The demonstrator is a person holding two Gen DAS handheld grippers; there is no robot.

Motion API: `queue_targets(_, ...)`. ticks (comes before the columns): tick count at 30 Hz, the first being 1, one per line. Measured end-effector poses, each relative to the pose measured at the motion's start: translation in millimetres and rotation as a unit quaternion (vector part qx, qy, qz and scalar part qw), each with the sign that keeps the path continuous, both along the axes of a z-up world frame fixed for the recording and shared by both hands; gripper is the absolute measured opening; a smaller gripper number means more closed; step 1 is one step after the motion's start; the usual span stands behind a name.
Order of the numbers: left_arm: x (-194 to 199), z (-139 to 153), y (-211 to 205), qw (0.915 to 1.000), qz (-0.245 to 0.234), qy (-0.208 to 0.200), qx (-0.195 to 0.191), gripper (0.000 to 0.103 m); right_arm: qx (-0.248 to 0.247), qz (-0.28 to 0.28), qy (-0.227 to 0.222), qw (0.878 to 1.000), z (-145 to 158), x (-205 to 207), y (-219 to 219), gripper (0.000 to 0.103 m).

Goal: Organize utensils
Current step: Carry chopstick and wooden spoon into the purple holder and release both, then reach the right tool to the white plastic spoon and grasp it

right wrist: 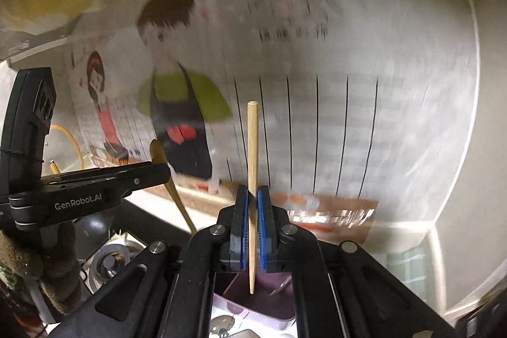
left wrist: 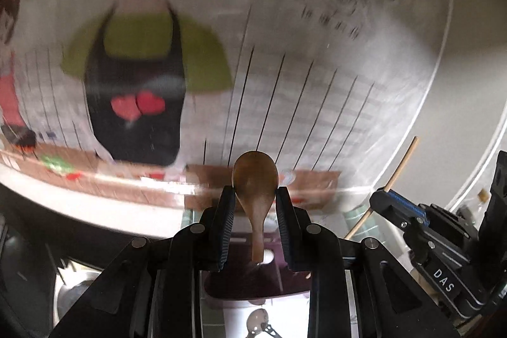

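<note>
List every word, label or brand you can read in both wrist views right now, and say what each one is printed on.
"DAS": white letters on the body of the right gripper, seen in the left wrist view.
"GenRobot.AI": white letters on the body of the left gripper, seen in the right wrist view.
Dark characters on the wall poster: too blurred to read in either view.
The wooden spoon and chopstick show no text.

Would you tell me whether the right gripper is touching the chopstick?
Touching. The right wrist view shows the right gripper with its blue-padded jaws closed against both sides of the upright chopstick, no gap showing.
</note>
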State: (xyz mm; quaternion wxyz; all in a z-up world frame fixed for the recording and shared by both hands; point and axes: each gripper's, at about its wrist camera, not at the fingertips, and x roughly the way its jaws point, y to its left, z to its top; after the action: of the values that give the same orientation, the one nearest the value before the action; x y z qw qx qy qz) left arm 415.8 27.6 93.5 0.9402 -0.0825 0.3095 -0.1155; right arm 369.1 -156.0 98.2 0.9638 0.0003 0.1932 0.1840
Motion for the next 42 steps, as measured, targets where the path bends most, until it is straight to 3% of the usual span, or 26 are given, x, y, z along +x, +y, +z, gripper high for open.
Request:
queue_targets(4,12.4,-38.8,-3.8,0.9991,-0.008,0.041,0.005,0.027,0.0,-0.006,0.037,0.999,-34.5,19.6,-0.4,0.006)
queue_targets(7,18.3,-64.0,-5.7,0.9978,-0.016,0.064,0.002,0.027,0.006,0.001,0.089,0.996,-65.6,34.0,-5.4,0.006)
queue_targets(11,21.6,-74.4,-13.9,0.9961,-0.038,0.079,0.008,0.034,0.034,0.026,0.166,0.985,-91.3,48.2,-13.7,0.008)
queue_targets(16,3.7,-52.9,-13.7,0.9978,-0.034,0.057,-0.003,0.043,0.032,0.012,0.144,0.989,-81.5,30.7,-25.6,0.011)
queue_targets(21,-38.4,-26.0,-8.3,0.9994,-0.013,0.032,-0.009,0.046,0.024,0.01,0.121,0.992,-61.8,-7.5,-40.2,0.018)
queue_targets(26,-95.8,-31.1,-8.3,0.9991,0.007,0.042,-0.01,0.046,0.008,0.017,0.147,0.989,-77.5,-46.8,-53.3,0.02)
queue_targets(28,-117.3,-41.0,-8.0,0.999,0.012,0.044,-0.003,0.046,-0.005,0.028,0.168,0.985,-95.2,-59.0,-53.7,0.025)
queue_targets(32,-156.6,-77.0,3.5,0.9962,0.038,0.078,0.003,0.046,-0.025,0.036,0.212,0.976,-137.6,-71.2,-55.3,0.026)
queue_targets(38,-191.8,-126.3,27.4,0.9857,0.085,0.144,-0.025,0.046,-0.015,0.005,0.26,0.965,-184.7,-48.7,-63.7,0.026)
queue_targets(42,-210.7,-141.4,39.7,0.981,0.108,0.158,-0.031,0.046,-0.019,-0.02,0.275,0.961,-202.9,-25.4,-65.2,0.027)
